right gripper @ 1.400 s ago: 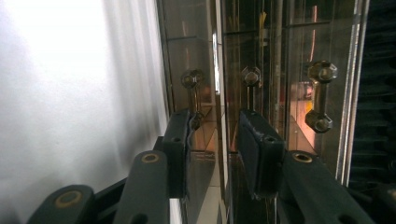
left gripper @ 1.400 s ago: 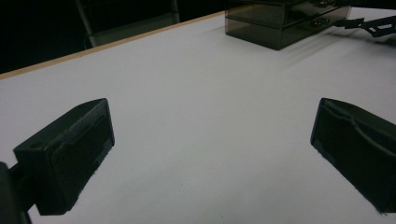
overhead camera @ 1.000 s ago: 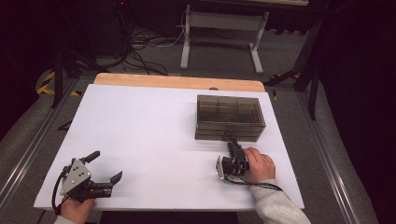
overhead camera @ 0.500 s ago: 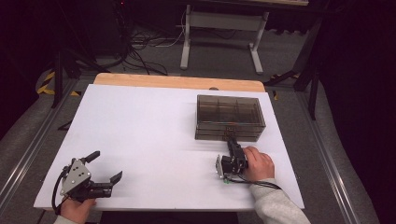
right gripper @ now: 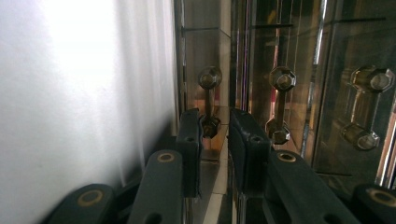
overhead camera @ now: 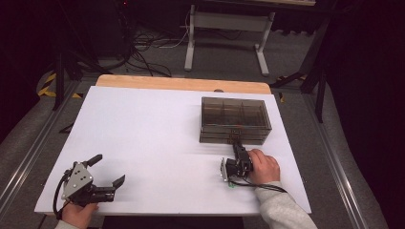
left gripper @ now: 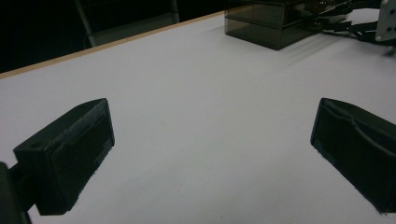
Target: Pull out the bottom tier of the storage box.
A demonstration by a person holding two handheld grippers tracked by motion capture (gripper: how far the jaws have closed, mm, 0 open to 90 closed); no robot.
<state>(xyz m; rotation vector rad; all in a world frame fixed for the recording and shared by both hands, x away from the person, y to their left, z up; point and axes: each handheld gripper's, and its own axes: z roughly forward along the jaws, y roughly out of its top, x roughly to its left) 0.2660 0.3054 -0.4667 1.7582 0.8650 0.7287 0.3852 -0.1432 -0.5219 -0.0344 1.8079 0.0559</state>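
Note:
A smoky see-through drawer box stands on the right half of the white table. My right gripper lies on its side at the box's front, with a hand behind it. In the right gripper view its jaws flank the lowest drawer's metal handle. They have just been closing, with the handle's near end between them and a gap still showing beside the right pad. My left gripper rests near the table's front left corner, jaws wide open over bare table.
Two more drawer handles show above the flanked one on the box front. The left gripper view has the box far off beside the right gripper. Desk legs and cables lie on the floor beyond the table.

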